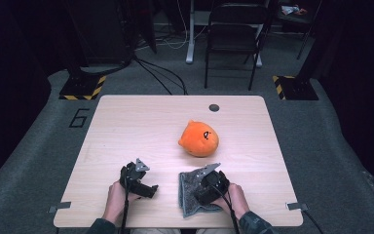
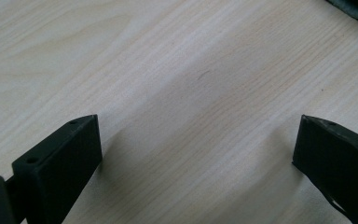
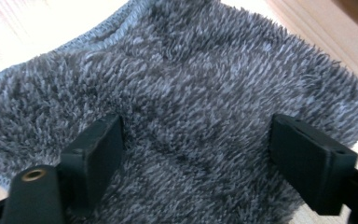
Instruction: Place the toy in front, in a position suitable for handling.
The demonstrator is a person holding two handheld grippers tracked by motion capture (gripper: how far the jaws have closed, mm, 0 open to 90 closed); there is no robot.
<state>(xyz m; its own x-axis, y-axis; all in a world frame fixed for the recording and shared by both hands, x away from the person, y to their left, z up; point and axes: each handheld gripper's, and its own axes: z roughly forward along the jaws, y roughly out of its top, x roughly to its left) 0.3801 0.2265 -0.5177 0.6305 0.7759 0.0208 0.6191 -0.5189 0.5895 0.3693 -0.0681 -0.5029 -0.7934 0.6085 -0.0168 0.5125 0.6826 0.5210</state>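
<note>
Overhead light falls bright on the table (image 1: 126,126) while the far room sinks into darkness. Soft shadows sit under both grippers. The gripper views are soft and slightly blurred.

A black "6" is marked on the floor (image 1: 79,118)

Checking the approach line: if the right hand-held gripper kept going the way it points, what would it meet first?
Most likely the grey cloth: the right hand-held gripper points down at it, jaws apart just above its pile.
</note>
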